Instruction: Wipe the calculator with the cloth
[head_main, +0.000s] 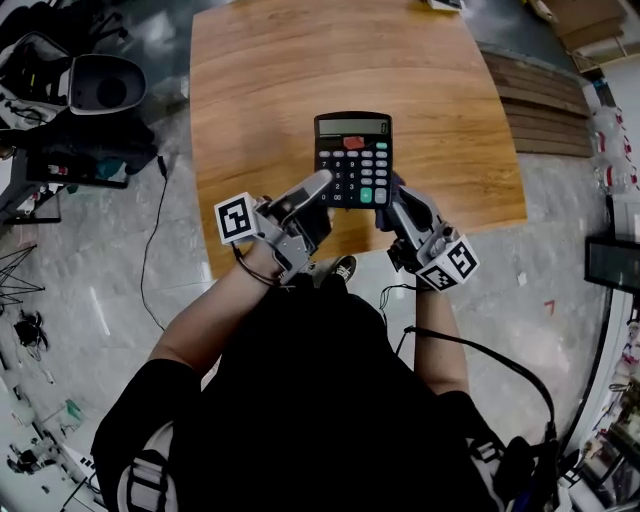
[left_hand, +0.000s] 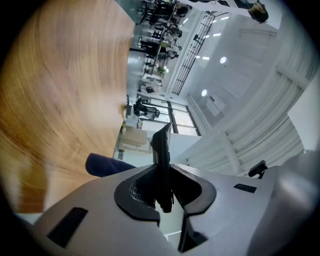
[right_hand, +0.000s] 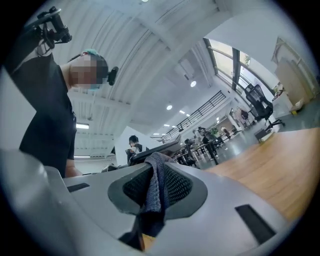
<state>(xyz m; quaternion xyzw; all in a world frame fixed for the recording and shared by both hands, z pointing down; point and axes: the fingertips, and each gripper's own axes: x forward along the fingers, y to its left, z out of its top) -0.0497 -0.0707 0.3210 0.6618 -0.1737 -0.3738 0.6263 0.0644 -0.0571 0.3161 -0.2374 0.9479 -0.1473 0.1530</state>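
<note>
A black calculator (head_main: 353, 158) with a red key and a green key is held face up over the near edge of the wooden table (head_main: 270, 90). My left gripper (head_main: 322, 186) is shut on its lower left edge. In the left gripper view the calculator (left_hand: 162, 150) stands edge-on between the pads. My right gripper (head_main: 392, 203) is shut on a dark blue cloth (head_main: 386, 214), which lies against the calculator's lower right corner. The right gripper view has the cloth (right_hand: 153, 190) bunched between the pads, with the calculator's edge (right_hand: 162, 148) just behind it. The cloth (left_hand: 104, 164) also peeks out in the left gripper view.
A dark chair and black gear (head_main: 95, 90) stand on the floor to the left, with a cable (head_main: 150, 250) trailing beside the table. Wooden planks (head_main: 545, 110) lie to the right. My shoe (head_main: 343, 269) shows under the table's edge. A small object (head_main: 447, 5) sits at the table's far edge.
</note>
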